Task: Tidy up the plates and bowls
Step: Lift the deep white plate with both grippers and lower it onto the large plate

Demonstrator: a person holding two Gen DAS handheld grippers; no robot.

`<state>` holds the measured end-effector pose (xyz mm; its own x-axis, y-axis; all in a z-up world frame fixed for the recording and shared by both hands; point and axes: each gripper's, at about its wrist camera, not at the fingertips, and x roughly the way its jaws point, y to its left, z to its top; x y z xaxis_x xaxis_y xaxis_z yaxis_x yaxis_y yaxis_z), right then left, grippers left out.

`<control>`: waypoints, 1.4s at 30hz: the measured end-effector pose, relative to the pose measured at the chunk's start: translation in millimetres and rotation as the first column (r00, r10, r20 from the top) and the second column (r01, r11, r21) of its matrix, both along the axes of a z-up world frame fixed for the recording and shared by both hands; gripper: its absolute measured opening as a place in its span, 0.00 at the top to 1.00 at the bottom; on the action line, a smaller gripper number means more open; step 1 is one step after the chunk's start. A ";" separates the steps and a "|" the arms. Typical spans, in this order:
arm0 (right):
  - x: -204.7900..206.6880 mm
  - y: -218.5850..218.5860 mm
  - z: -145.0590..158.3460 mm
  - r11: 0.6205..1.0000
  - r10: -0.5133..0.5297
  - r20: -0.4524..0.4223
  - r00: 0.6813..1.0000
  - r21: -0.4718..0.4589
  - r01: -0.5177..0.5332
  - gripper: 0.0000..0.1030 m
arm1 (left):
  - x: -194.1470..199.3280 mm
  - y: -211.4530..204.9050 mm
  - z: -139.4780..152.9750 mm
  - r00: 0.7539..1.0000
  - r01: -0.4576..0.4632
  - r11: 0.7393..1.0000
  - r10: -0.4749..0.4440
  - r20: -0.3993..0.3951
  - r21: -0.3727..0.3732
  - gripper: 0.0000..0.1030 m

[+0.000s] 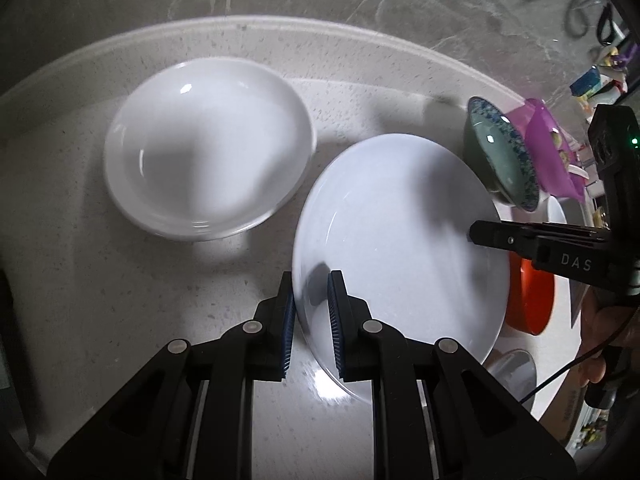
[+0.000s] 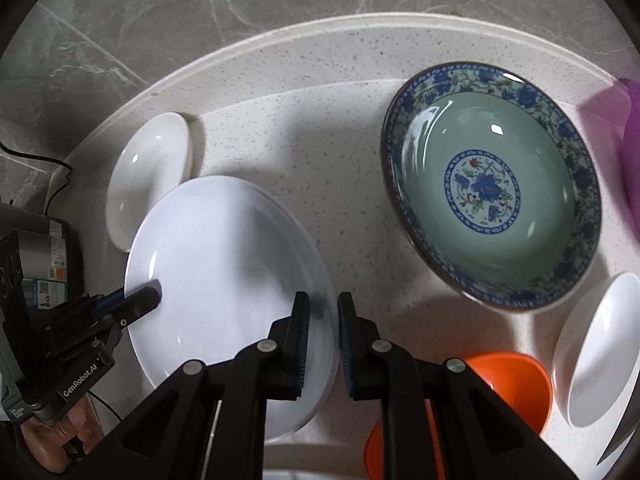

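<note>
A big white plate (image 1: 400,248) is held at two sides, over a speckled pale counter (image 1: 120,280). In the right wrist view this plate (image 2: 224,280) looks like the top one of a small stack, because more white rims are seen just under its right edge.

The near rim of the plate is pinched by the left gripper (image 1: 312,320). Its blue pads (image 1: 289,320) are pulled in narrow, with the thin rim between them. The other side of the plate is pinched by the right gripper (image 2: 323,340), and its jaws are pulled in narrow too, with the rim between them. In the left wrist view the right gripper (image 1: 476,234) is seen reaching in from the right, with its tip on the plate's far edge. In the right wrist view the left gripper (image 2: 154,298) is seen coming in from the left, with its tip on the plate.

A second white dish (image 1: 208,148), deeper, is seen behind the plate and to the left, resting on the counter and close to the plate.

A green bowl with blue flowers (image 2: 492,184) is seen to the right of the plate, apart from it. An orange bowl (image 2: 508,392) sits near the bottom, partly hidden by the right gripper. Another white dish (image 2: 600,344) is seen at the far right edge. Something purple (image 2: 632,152) is seen beside the green bowl.

A grey marble wall (image 2: 200,8) stands behind the counter.
</note>
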<state>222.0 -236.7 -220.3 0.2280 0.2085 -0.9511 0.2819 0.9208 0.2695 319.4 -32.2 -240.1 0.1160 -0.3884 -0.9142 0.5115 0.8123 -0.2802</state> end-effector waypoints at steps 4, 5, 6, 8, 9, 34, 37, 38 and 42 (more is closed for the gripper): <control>-14.3 -4.6 16.2 1.000 -0.007 0.024 1.000 0.013 0.007 0.84 | -15.5 -1.7 21.2 1.000 0.006 1.000 -0.006 0.008 -0.018 0.87; -18.0 -5.7 19.9 1.000 -0.010 0.028 1.000 0.017 0.010 0.84 | -21.4 -1.6 27.5 1.000 0.010 1.000 -0.009 0.014 -0.022 0.87; -23.9 -7.0 25.5 1.000 -0.012 0.035 0.999 0.018 0.011 0.84 | -28.7 -3.1 34.8 1.000 0.018 1.000 -0.018 0.022 -0.024 0.87; -38.8 -4.7 38.2 1.000 -0.011 0.047 0.999 0.011 0.010 0.84 | -42.6 -4.9 47.9 0.999 0.030 0.999 -0.030 0.031 -0.028 0.87; -47.0 -2.4 43.6 1.000 -0.010 0.053 0.999 0.007 0.010 0.84 | -51.3 -6.1 54.2 0.999 0.038 0.999 -0.037 0.035 -0.031 0.87; -218.4 -33.3 80.2 0.997 0.008 0.083 0.997 0.075 -0.015 0.85 | -250.1 -27.2 94.8 0.997 0.080 0.997 -0.080 -0.008 -0.004 0.87; -231.1 -33.3 74.8 0.996 0.018 0.076 0.997 0.081 -0.024 0.85 | -265.3 -27.6 84.0 0.997 0.079 0.997 -0.079 -0.027 0.010 0.87; -235.9 -32.7 71.5 0.996 0.024 0.073 0.997 0.083 -0.030 0.85 | -273.5 -26.7 78.3 0.996 0.077 0.997 -0.076 -0.036 0.019 0.87; -248.2 -26.7 55.4 0.995 0.042 0.054 0.998 0.093 -0.047 0.86 | -286.4 -18.0 53.7 0.995 0.054 0.998 -0.051 -0.080 0.034 0.87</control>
<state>-26.1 -263.4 -164.9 0.2645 0.3078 -0.9139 0.2243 0.9021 0.3687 32.9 -50.2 -186.4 0.0228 -0.3582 -0.9334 0.5307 0.7956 -0.2923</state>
